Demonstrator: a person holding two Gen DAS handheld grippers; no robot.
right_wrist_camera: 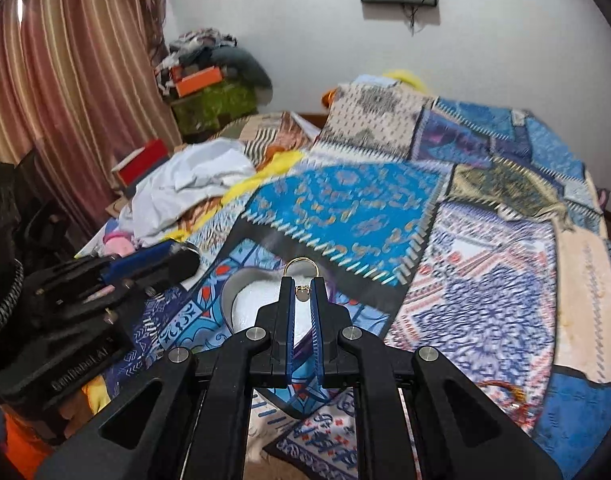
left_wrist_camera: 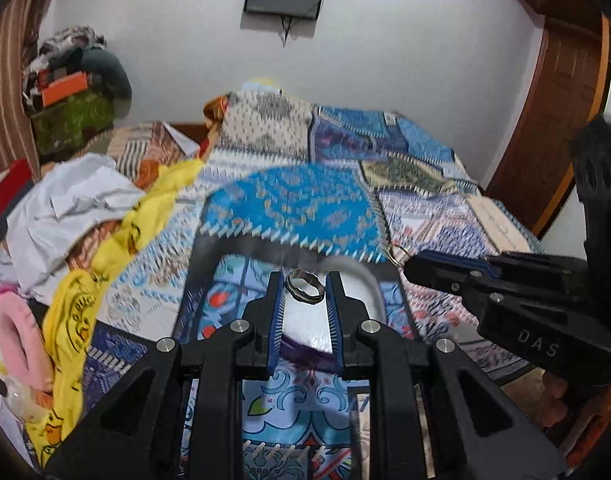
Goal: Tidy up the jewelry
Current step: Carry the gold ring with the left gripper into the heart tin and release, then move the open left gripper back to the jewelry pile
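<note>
Two rings are held above the heart-shaped box [right_wrist_camera: 241,300] on the bed: left gripper [left_wrist_camera: 304,286] pinches a dark band [left_wrist_camera: 305,286], right gripper [right_wrist_camera: 303,292] nearly closed on a thin gold ring [right_wrist_camera: 301,266]. Best lower each over the white lining before easing the jaws apart

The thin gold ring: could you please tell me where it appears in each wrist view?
Left wrist view: the thin gold ring is right of centre, at the right tool's tip.
Right wrist view: it is at centre, pinched at that tool's tip.
Shared landmark: the white heart-shaped box below both tools.
</note>
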